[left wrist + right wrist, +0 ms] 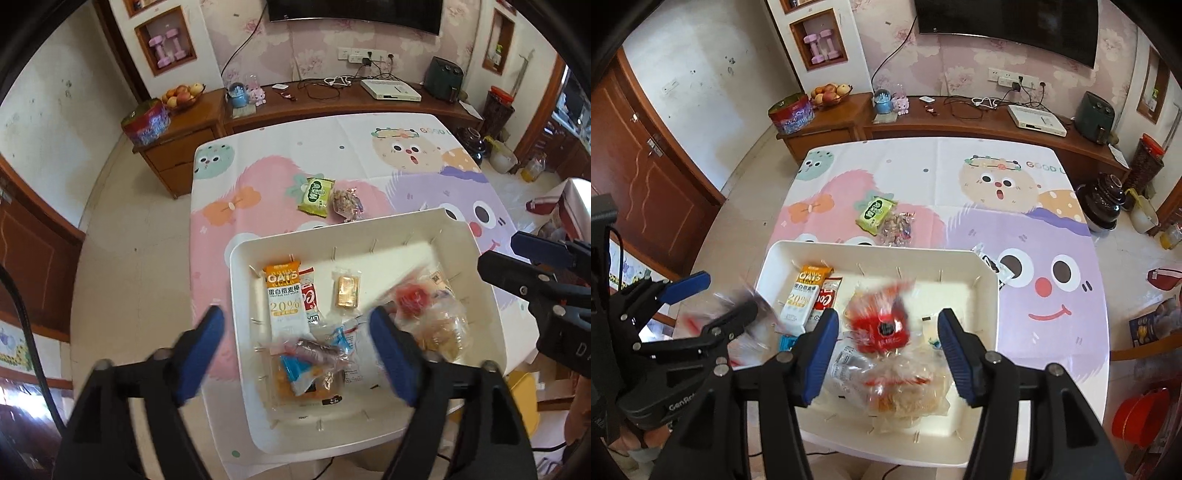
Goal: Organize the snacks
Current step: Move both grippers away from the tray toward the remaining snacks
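A white tray (476,258) (988,295) sits at the near end of the table and holds several snacks: an orange oat bar (284,299) (803,297), a gold packet (347,291), a blue-wrapped snack (299,373), a clear bag of biscuits (443,332) (905,391). A red packet (882,325) (410,299) is blurred above the tray. My left gripper (295,343) (716,295) is open over the tray's left part. My right gripper (886,347) (506,254) is open over the tray, with the red packet between its fingers. A green packet (316,195) (875,214) and a nut bag (345,205) (897,227) lie on the cloth beyond the tray.
The table wears a cartoon tablecloth (424,170) (1052,258). A black-and-white sachet (991,264) lies by the tray's far right corner. A wooden sideboard (332,107) (960,125) stands behind the table. A red bucket (1137,413) is on the floor at right.
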The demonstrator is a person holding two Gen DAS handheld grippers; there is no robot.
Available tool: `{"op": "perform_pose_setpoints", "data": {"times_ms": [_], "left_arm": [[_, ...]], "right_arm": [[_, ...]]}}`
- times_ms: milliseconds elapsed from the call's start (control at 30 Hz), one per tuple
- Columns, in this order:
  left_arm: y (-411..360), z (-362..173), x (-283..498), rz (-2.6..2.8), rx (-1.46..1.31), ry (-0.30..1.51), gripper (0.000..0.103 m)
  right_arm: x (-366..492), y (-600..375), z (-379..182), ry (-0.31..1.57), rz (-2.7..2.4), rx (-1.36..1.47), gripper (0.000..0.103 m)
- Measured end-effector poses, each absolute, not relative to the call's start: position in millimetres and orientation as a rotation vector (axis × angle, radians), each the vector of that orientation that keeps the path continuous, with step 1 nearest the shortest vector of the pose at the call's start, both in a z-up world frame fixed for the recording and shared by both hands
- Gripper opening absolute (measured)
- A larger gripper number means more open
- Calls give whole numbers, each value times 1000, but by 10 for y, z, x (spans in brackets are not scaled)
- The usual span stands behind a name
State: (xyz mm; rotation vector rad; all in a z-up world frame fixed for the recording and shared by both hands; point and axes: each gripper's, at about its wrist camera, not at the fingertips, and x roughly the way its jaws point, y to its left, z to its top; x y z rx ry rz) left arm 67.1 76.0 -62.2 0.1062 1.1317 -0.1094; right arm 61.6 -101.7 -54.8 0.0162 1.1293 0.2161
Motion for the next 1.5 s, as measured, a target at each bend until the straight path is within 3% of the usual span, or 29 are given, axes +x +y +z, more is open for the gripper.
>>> {"op": "perform_pose_setpoints", "data": {"times_ms": [1133,1500], "left_arm": [[787,-676,489,-90,29,1163,84],[721,-685,883,-58,9,1167,84]], "right_arm": [[314,-1086,-550,1162,239,20,57],[593,-1113,-551,1169,268,-19,57]]}}
